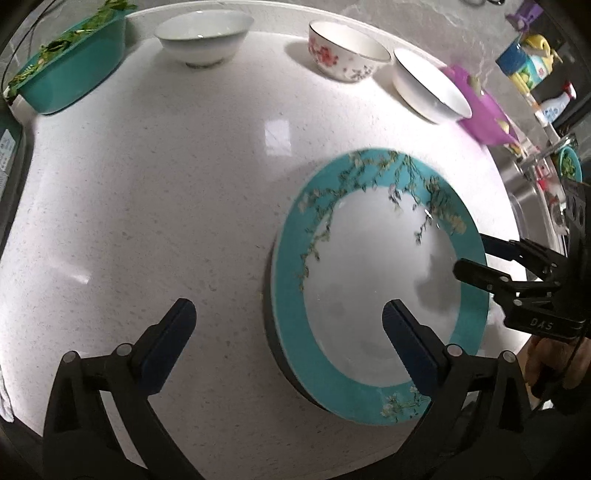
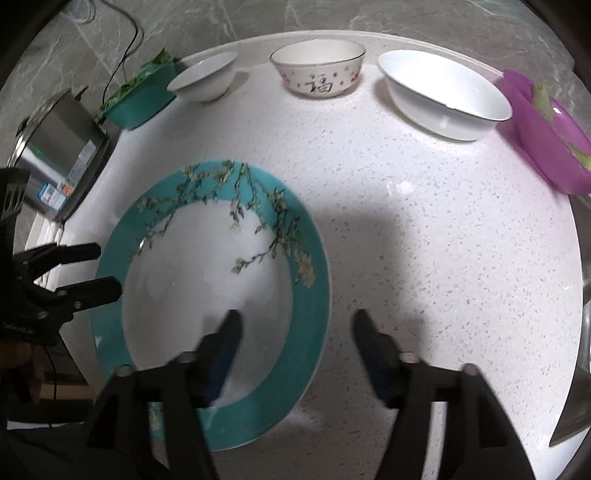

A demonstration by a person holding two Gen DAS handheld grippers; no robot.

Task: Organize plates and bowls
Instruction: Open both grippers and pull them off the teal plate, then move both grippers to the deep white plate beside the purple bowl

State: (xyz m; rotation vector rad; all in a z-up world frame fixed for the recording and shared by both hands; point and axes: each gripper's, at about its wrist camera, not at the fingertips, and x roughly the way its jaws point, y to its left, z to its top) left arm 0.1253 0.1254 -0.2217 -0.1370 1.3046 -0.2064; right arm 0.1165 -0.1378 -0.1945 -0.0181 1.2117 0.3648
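Both grippers are sitting with their jaws spread and nothing pinched between them. Left gripper (image 1: 288, 317) is hanging over the near-left rim of the teal plate (image 1: 291, 280), one finger over the plate's near edge and the other over bare counter (image 1: 166, 184). Right gripper (image 2: 295, 328) is doing the mirror thing on the opposite rim, one finger over the white well and the other off over the counter. Neither pad is pressing on the rim as far as I'm seeing, so the plate is resting by itself, flat, near the front edge. There's a second teal rim peeking out underneath it in the right wrist view, so my guess is it's lying on top of a matching plate, which would explain why both sides are let go.

Along the back there's a small white bowl (image 1: 203, 33), a floral bowl (image 1: 343, 51) and a wide white bowl (image 1: 428, 85), all upright and well apart from the plate. Those are looking like the next job. A teal tub of greens (image 1: 70, 70) is parked at the back left, a purple basin (image 1: 484, 110) just beside the wide bowl, and a steel appliance (image 2: 59, 147) off the left end. Nothing is blocking the path to the bowls, though the wide one is crowding the basin.
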